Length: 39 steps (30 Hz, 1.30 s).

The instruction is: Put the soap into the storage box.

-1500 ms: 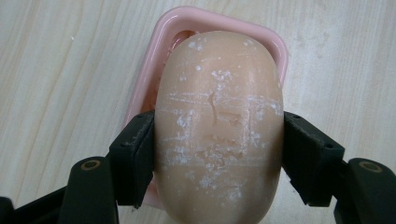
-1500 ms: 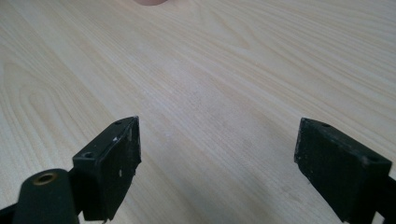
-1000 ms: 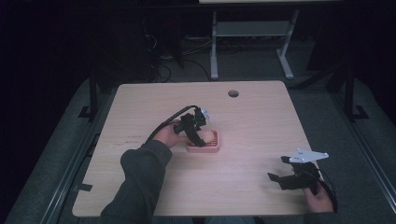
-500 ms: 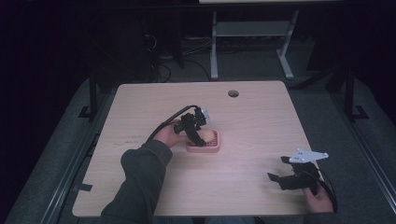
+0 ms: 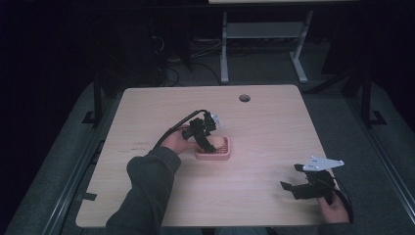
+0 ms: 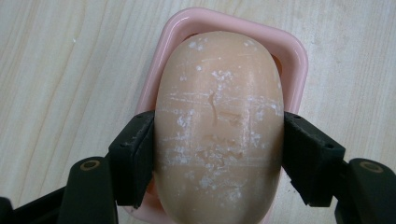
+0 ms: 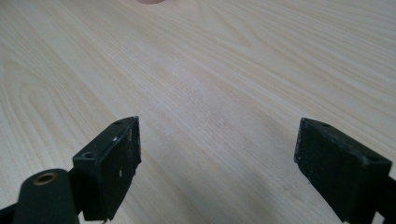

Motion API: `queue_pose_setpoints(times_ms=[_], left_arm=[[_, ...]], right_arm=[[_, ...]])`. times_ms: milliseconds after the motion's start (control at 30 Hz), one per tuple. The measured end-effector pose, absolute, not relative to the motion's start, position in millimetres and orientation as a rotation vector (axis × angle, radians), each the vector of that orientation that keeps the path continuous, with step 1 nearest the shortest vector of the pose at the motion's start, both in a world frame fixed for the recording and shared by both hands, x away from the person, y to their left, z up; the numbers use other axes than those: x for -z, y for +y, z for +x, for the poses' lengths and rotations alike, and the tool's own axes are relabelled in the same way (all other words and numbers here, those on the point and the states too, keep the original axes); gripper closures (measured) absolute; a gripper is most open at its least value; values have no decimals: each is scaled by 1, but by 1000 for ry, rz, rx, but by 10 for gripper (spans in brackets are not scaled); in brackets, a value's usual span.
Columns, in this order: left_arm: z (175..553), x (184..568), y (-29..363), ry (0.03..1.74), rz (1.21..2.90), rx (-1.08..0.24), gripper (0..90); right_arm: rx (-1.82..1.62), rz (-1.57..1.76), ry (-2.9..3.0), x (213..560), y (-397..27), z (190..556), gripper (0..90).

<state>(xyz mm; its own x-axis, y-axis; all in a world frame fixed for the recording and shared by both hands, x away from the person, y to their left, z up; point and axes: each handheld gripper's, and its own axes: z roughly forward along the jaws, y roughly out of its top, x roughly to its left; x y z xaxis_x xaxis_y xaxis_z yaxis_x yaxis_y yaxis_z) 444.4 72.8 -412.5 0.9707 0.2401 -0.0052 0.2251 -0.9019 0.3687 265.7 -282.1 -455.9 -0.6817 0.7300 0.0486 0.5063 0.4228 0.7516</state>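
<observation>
A peach-coloured bar of soap (image 6: 219,130), scuffed with white marks, lies lengthwise over a pink soap dish (image 6: 299,60). My left gripper (image 6: 218,154) is shut on the soap, one black jaw pressed on each long side. I cannot tell whether the soap rests in the dish or hangs just above it. From above, the left gripper (image 5: 204,142) sits at the table's middle over the dish (image 5: 215,155), with the soap (image 5: 219,143) beside it. My right gripper (image 5: 292,180) is near the front right corner, and in its own view the right gripper (image 7: 217,163) stands open over bare wood.
The wooden table (image 5: 274,127) has a round cable hole (image 5: 244,98) near its far edge. A sliver of the pink dish (image 7: 150,1) shows at the top of the right gripper view. Beyond the table stands a metal desk frame (image 5: 259,34) on dark floor.
</observation>
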Motion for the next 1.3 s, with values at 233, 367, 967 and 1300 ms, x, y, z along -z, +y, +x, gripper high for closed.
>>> queue_pose_setpoints(times_ms=[233,367,967,1300], left_arm=[[445,414,72,339,2751,-46,320],[445,415,71,339,2752,-56,319],[445,409,72,338,2726,-76,323],[440,407,68,332,2737,-62,262]], right_arm=[[-1118,1074,2394,456,-282,266,141],[-1118,1076,2394,456,-282,266,141],[-1114,1075,2399,456,-281,266,141],[-1114,1075,2401,456,-281,266,141]])
